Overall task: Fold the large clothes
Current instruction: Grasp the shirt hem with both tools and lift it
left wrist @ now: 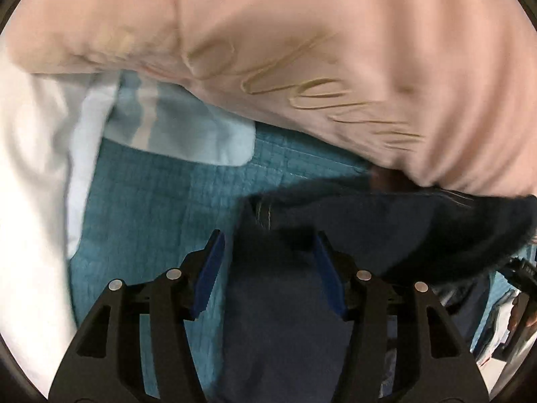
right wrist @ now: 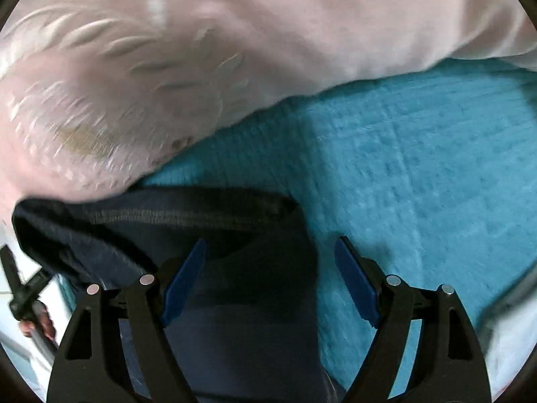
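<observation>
Seemingly mid-fold: I had both hand-held grippers, left (left wrist: pixel 268 252) & right (right wrist: pixel 270 257), jaws apart, gripping nothing, over navy garment (right wrist: pixel 241 302) on teal quilt (right wrist: pixel 419 168). Next: grab waistband (right wrist: pixel 188 216) corners.

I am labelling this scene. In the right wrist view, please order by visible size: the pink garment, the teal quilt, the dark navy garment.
1. pink garment, largest.
2. teal quilt, slightly smaller; the two look close.
3. dark navy garment, smallest, though it lies near the camera, which enlarges it.
</observation>
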